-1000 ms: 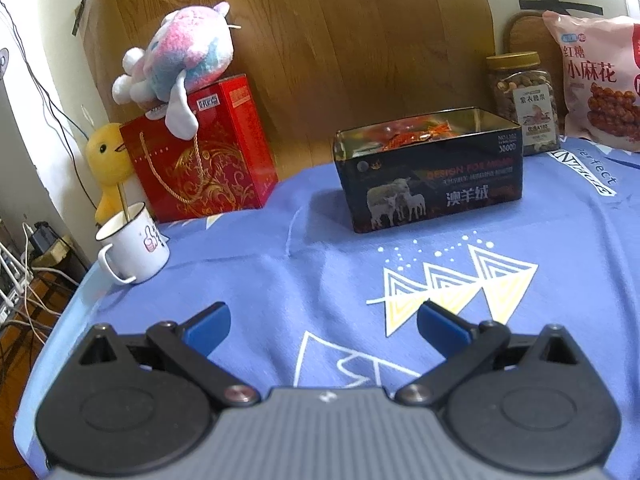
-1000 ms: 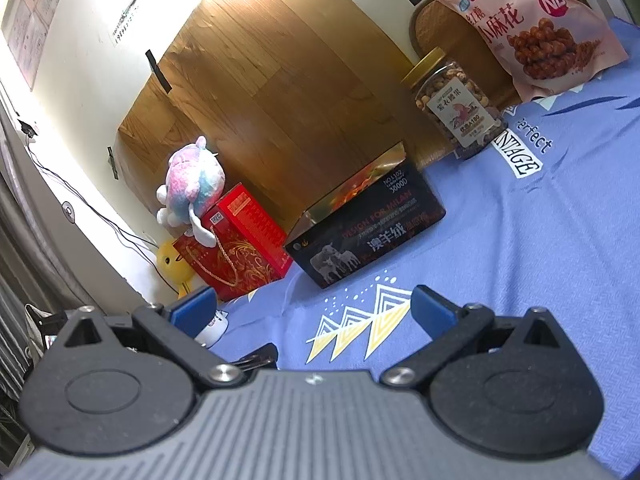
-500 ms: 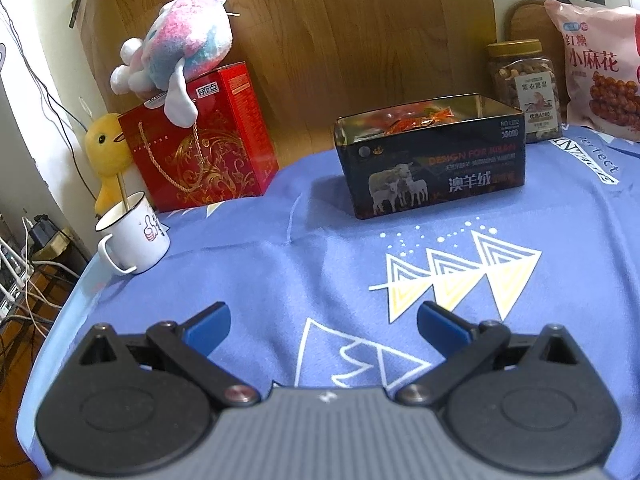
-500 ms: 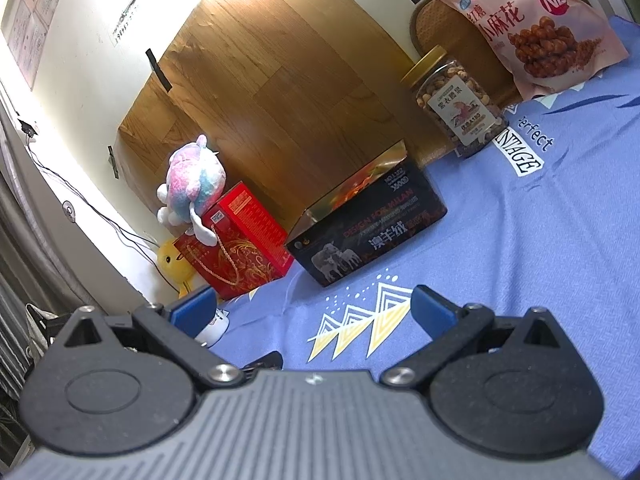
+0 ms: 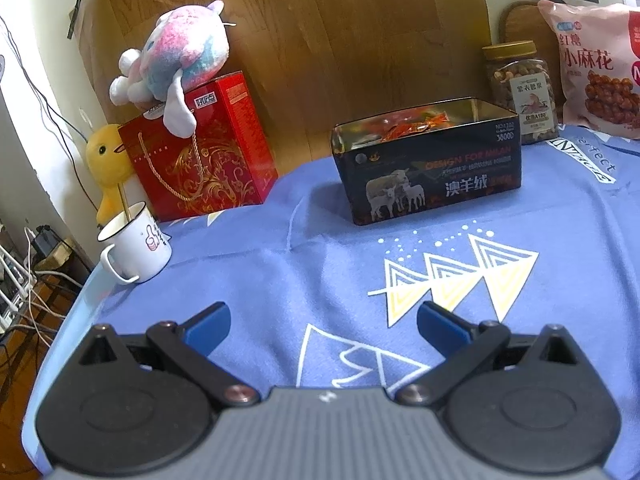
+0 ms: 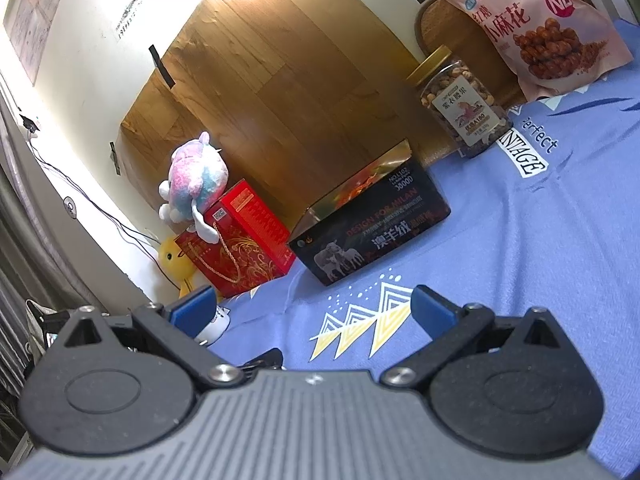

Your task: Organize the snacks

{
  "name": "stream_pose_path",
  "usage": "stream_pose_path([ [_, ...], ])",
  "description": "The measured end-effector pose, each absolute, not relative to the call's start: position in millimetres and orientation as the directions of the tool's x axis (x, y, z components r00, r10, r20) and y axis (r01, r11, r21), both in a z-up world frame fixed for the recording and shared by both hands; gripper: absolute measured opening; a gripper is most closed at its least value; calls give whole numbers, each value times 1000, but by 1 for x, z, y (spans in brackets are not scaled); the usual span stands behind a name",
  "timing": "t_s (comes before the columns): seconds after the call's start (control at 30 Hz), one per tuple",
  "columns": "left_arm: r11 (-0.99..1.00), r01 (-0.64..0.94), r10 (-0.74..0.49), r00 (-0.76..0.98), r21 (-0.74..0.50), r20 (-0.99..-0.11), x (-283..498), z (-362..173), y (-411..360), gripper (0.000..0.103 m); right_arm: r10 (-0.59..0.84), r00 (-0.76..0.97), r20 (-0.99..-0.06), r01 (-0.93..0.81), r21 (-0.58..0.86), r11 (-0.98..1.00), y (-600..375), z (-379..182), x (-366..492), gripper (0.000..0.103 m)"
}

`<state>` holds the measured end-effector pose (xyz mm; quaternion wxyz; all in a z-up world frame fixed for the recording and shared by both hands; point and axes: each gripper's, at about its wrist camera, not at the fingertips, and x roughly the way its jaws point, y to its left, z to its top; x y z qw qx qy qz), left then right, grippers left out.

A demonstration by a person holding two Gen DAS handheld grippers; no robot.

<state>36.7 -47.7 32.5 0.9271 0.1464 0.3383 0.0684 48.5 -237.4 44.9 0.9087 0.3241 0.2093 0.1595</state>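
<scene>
Left wrist view: the left tool (image 5: 323, 322) and right tool (image 6: 306, 306) gape wide, holding nothing, apparently between picks; next likely calls for reaching ahead toward the open black rectangular snack tin (image 5: 430, 176).

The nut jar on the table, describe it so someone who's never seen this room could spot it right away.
Start at the wood-grain board leaning against the back wall, then look down to the blue tablecloth. The nut jar stands upright at the back, between the open black tin and the pink snack bag. It alone is clear, with a gold lid and nuts visible inside.
</scene>
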Motion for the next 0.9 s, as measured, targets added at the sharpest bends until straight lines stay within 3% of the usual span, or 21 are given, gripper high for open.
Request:
stream_pose_path([
  [0.9, 945, -8, 224, 745, 328, -628, 36, 24, -49, 103, 414, 870, -267, -145, 664, 733, -241, 42, 46, 103],
])
